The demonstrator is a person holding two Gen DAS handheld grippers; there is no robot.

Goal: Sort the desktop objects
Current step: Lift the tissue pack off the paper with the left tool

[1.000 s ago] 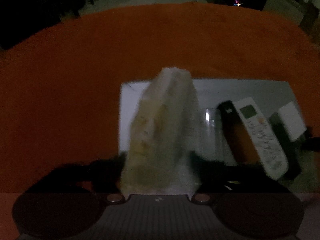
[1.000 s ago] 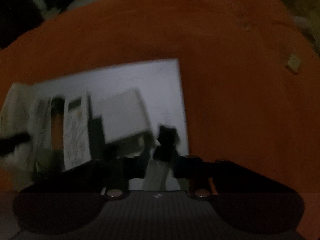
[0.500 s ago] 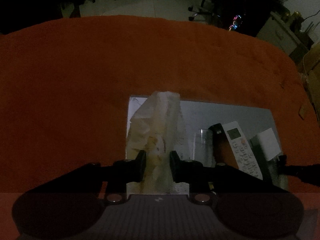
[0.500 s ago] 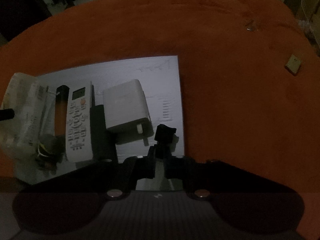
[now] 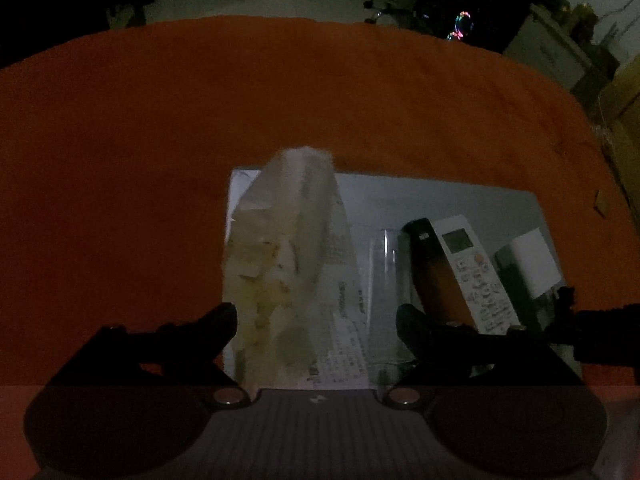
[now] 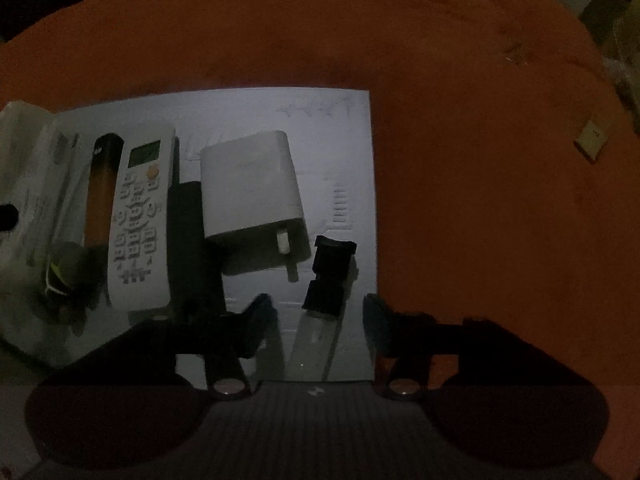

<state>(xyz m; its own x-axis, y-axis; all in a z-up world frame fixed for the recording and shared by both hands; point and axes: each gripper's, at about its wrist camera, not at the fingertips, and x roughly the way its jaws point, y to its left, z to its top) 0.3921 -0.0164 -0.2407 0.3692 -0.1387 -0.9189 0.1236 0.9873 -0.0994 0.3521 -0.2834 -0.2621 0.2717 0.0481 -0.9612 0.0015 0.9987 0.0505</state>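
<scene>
A clear plastic packet (image 5: 280, 264) with pale yellowish contents stands on the left end of a white sheet (image 5: 440, 200). My left gripper (image 5: 316, 320) straddles its near end; the jaws are opening and the pads do not press it. A small black object (image 6: 330, 272) with a pale strip at its near end lies on the sheet's right part (image 6: 280, 112). It sits between the fingers of my right gripper (image 6: 316, 312), whose jaws are opening and stand clear of it.
On the sheet lie a white remote (image 6: 140, 216), a black and orange stick (image 6: 102, 192) and a white plug adapter (image 6: 252, 192). Orange cloth (image 5: 160, 140) covers the table. A small beige tag (image 6: 591, 136) lies far right. The room beyond is dark.
Both grippers have opened. The left one let go of the packet, the right one let go of the small black object, which now lies on the sheet.
</scene>
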